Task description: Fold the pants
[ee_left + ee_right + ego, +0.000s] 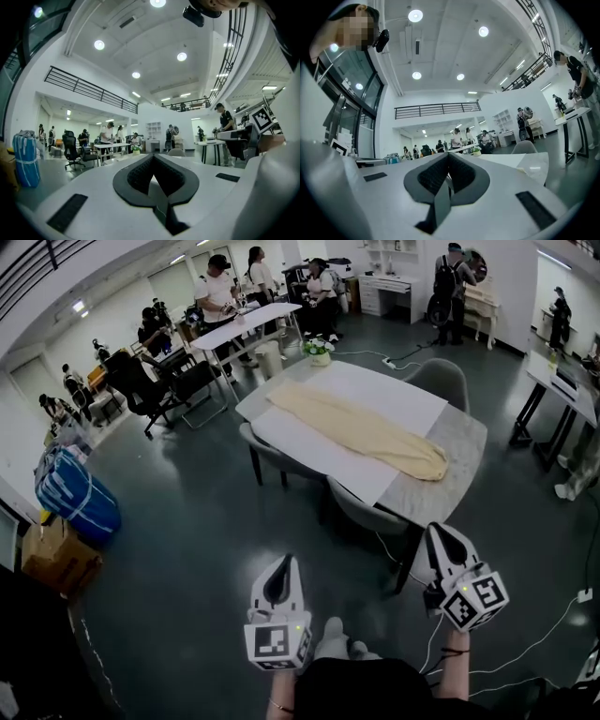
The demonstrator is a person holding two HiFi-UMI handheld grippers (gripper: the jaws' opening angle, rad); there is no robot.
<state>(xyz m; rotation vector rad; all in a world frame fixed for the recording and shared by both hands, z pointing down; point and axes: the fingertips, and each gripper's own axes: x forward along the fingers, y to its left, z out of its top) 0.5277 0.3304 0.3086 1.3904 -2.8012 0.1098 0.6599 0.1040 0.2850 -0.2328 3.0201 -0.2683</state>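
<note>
1. white left gripper [280, 579], at 7 o'clock, has its jaws together on nothing; it is held level, probably because no approach has begun.
2. cream pants [361, 430], one pair, lie spread flat on the table [459, 442] toward 12 o'clock, laid out for folding, well apart from both grippers.
3. right gripper [444, 547], at 5 o'clock, has its jaws together too, empty; two grippers in all.

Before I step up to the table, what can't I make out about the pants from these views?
- Head view: the pants lie too far off to tell waistband from cuffs, or to see any creases.
- Left gripper view: the left gripper itself blocks most of the table; no pants visible.
- Right gripper view: only a corner of the table shows; pants out of sight.
</note>
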